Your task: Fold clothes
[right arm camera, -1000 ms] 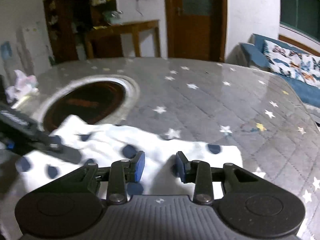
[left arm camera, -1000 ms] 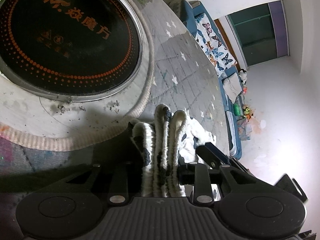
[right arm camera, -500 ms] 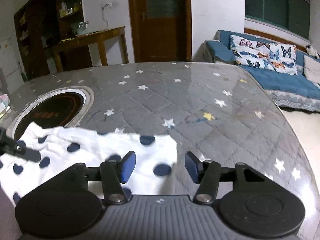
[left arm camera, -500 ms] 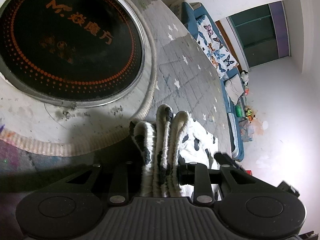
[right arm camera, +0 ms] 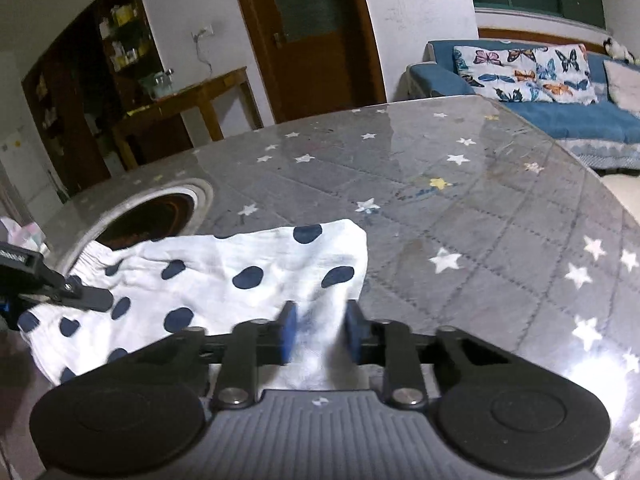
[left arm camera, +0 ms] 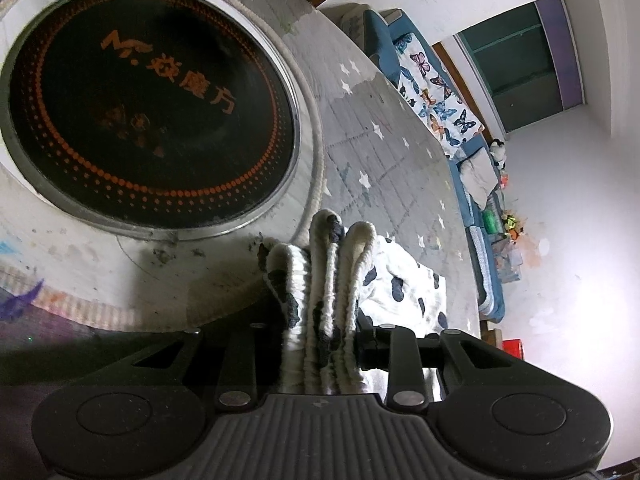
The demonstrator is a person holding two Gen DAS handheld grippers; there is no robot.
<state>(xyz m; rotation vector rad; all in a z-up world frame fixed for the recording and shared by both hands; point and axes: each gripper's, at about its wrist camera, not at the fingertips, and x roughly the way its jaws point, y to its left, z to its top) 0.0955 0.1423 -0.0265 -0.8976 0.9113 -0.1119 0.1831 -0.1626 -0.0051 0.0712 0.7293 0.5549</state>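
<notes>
Garment (right arm camera: 224, 280) bunched in left tool (left arm camera: 320, 320), right tool (right arm camera: 318, 332) — seemingly gripping hem

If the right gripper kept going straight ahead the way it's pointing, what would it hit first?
Probably the polka-dot garment: the right gripper already has white cloth between its blue pads. Beyond that lies the star-patterned tabletop; depth is unclear.

Round black cooktop (left arm camera: 148, 120) set in table: orange logo "Mr." w/ Chinese chars after it, last two read 魔方; first char unclear. Ring of orange dots round edge. No other legible text.
</notes>
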